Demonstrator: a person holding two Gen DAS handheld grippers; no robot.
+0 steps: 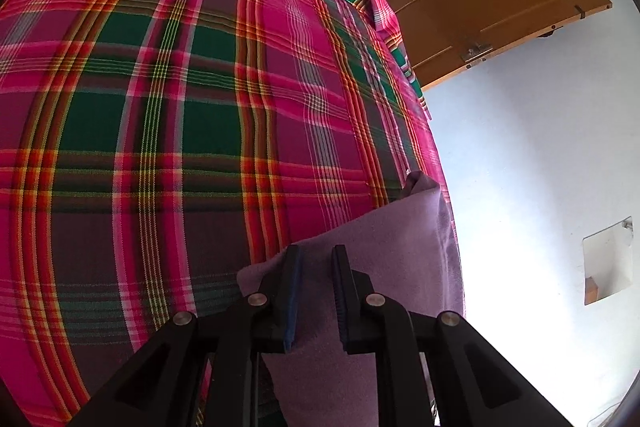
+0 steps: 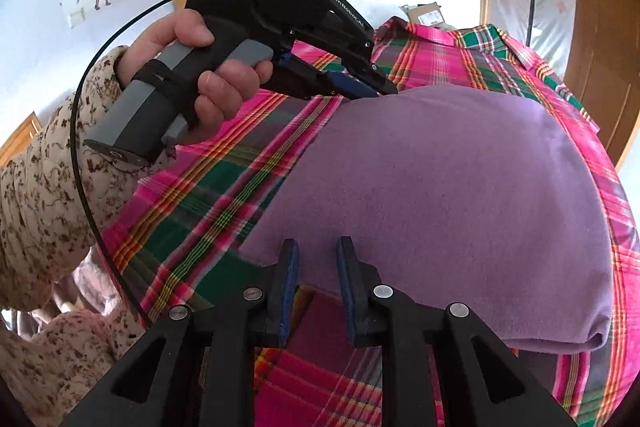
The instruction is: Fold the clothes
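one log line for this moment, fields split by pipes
left gripper open at purple cloth far edge | right gripper open at near edge | plaid sheet under

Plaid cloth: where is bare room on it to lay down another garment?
The plaid cloth is bare left of the purple garment, up to the collar end. The garment's side is crowded: both grippers work its edge.

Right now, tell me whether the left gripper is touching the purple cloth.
Touching. The right wrist view shows the left gripper with its tips pressed into the far edge of the purple cloth, no gap visible.
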